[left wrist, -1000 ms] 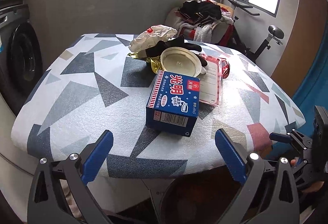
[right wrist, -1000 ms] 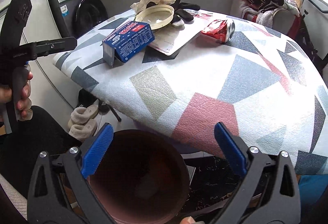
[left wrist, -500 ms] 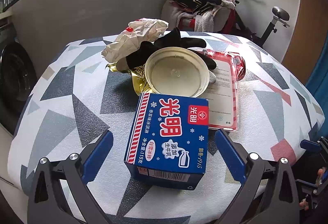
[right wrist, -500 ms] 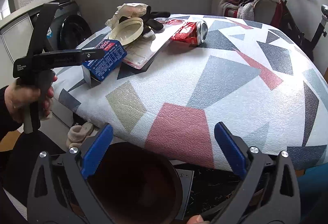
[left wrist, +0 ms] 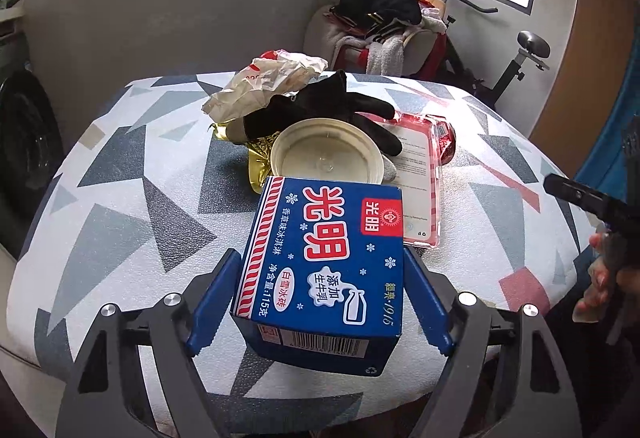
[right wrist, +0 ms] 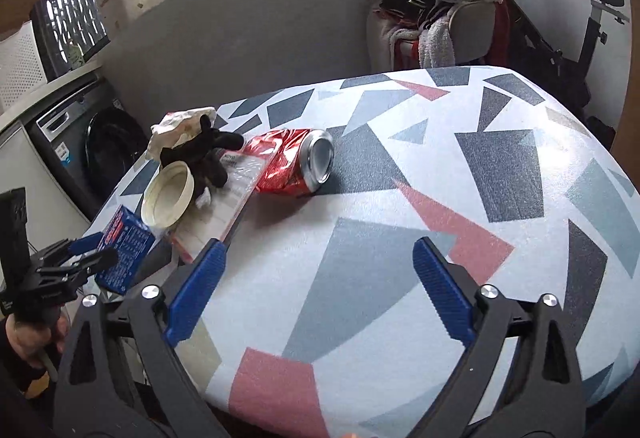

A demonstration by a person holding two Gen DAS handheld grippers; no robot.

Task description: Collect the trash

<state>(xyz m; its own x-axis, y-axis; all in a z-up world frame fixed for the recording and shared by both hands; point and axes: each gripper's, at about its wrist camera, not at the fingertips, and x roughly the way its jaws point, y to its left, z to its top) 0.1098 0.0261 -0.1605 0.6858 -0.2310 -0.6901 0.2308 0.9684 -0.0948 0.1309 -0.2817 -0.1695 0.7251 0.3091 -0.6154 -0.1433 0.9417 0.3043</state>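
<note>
In the left wrist view, the left tongs were seen straddling the blue ice-cream box near the front edge of the counter, a blue pad against each side; whether it was firmly clamped could not be told. Just behind the box a cream lid, a black glove and crumpled paper were piled.

In the right wrist view, the right tongs were held spread wide with nothing between them, above the counter. A crushed red can was seen lying on its side well beyond them.
</note>
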